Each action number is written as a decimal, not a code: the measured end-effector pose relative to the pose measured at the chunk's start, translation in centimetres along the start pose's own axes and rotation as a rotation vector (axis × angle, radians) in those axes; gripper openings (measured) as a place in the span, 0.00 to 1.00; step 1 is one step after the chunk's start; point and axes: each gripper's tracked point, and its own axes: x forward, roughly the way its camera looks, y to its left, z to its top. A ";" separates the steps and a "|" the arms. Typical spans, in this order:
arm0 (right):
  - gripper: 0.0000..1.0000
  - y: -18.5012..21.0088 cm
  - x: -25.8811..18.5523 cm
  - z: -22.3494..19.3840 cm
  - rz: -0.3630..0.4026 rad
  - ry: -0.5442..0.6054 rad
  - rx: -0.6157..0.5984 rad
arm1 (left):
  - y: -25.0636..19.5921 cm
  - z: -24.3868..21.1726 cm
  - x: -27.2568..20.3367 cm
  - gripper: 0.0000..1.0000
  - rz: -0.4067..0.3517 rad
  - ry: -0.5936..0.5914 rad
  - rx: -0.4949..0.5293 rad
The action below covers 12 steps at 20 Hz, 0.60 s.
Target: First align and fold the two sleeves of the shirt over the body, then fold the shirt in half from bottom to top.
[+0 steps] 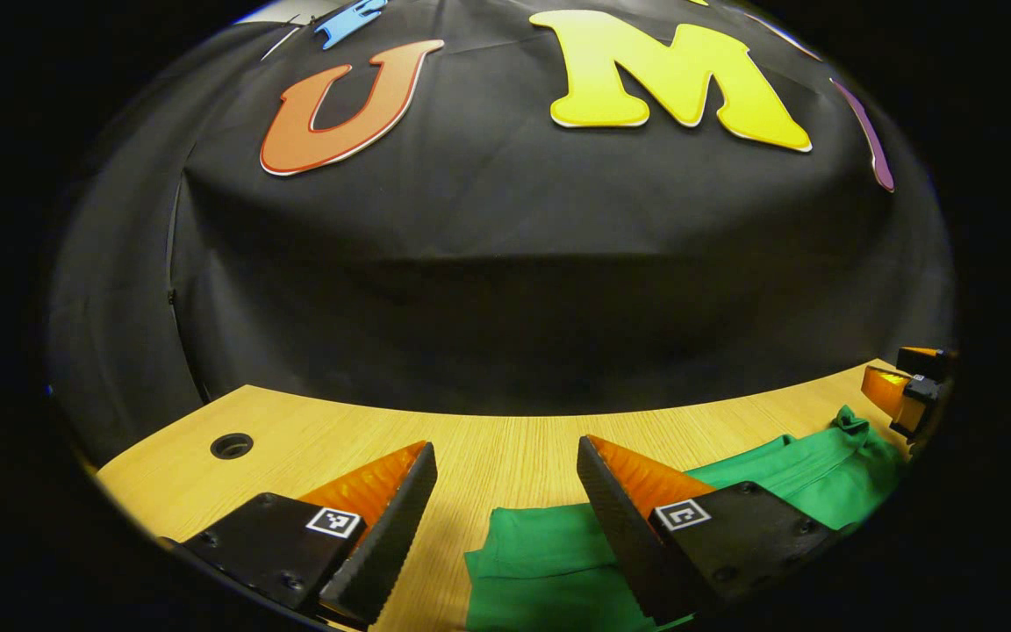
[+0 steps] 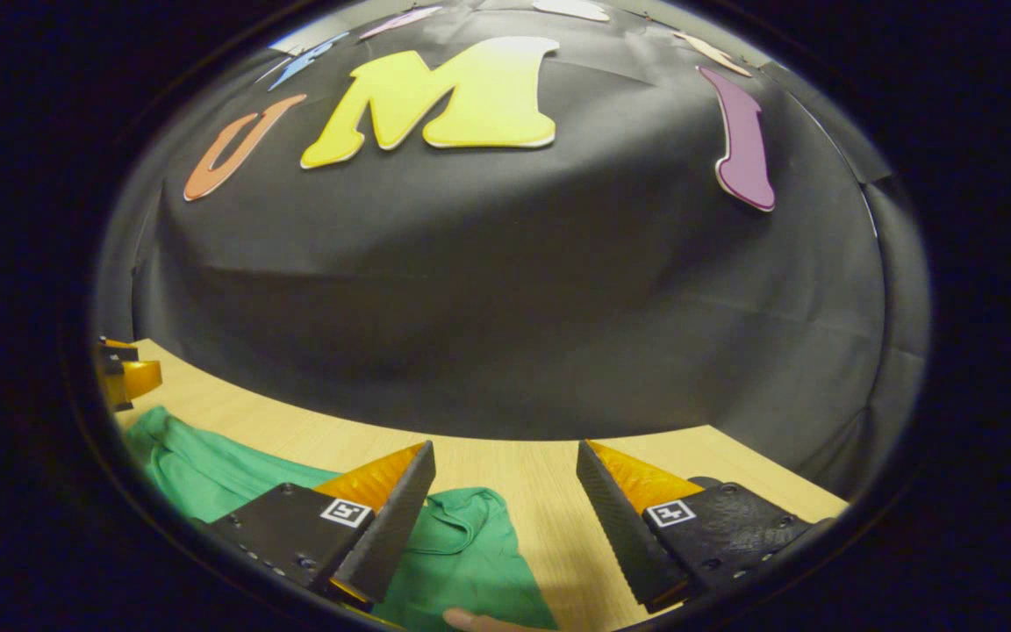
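Note:
A green shirt (image 1: 558,553) lies flat on the wooden table (image 1: 488,443), reaching from under my left gripper out to the right, where its collar end (image 1: 848,426) bunches up. My left gripper (image 1: 505,465) is open above the shirt's left edge, with nothing between its fingers. In the right gripper view the same shirt (image 2: 462,553) lies below and to the left, one sleeve end near the middle. My right gripper (image 2: 505,465) hangs open over that edge of the cloth. Each view catches the other gripper at its rim (image 1: 905,391) (image 2: 124,373).
A round cable hole (image 1: 231,446) is set in the table at the left. The black cloth wall (image 1: 505,290) stands close behind the table's far edge. A fingertip (image 2: 470,621) shows at the bottom of the right gripper view. Bare wood (image 2: 558,500) lies right of the shirt.

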 end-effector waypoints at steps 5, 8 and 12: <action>0.95 0.5 -2.4 1.6 0.002 -0.060 -0.040 | 1.0 1.1 -1.4 1.00 0.024 -0.057 -0.045; 0.96 -0.3 -5.7 3.7 -0.026 -0.131 -0.005 | 1.7 2.2 -4.2 1.00 0.047 -0.131 -0.006; 0.95 -1.2 -11.2 5.6 -0.037 -0.199 0.010 | 1.2 1.5 -8.8 1.00 0.041 -0.156 -0.011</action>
